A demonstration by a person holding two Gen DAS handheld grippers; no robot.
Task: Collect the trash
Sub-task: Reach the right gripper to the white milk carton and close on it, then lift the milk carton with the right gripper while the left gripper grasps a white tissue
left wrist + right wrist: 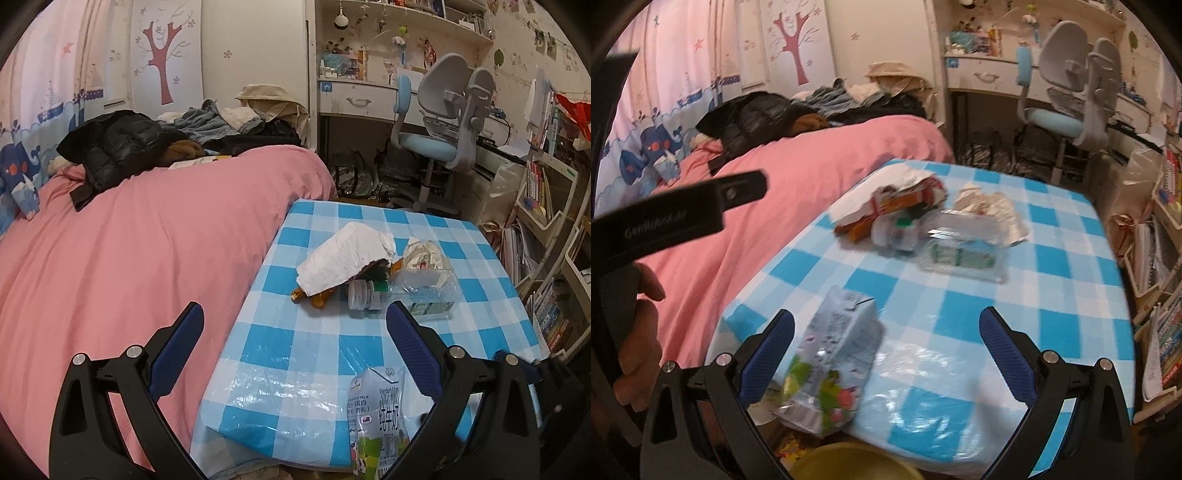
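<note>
A flattened milk carton (376, 417) stands at the near edge of the blue checked table (295, 354). My left gripper (295, 332) is open and empty, and the carton sits low beside its right finger. In the right wrist view the same carton (838, 362) is blurred and leans over the table's near corner. It lies between the spread fingers of my open right gripper (886, 343), closer to the left one. Mid-table is a trash pile: white paper (347, 254), a clear plastic bottle (402, 295), a crumpled tissue (424, 254) and an orange wrapper (317, 299).
A pink bed (129, 258) with heaped clothes (122, 147) runs along the table's left side. Below the table's near edge shows a yellow bin rim (849, 458). A desk chair (439, 136) stands behind, and bookshelves (546, 229) line the right. A hand (639, 332) holds the left gripper's body (683, 210).
</note>
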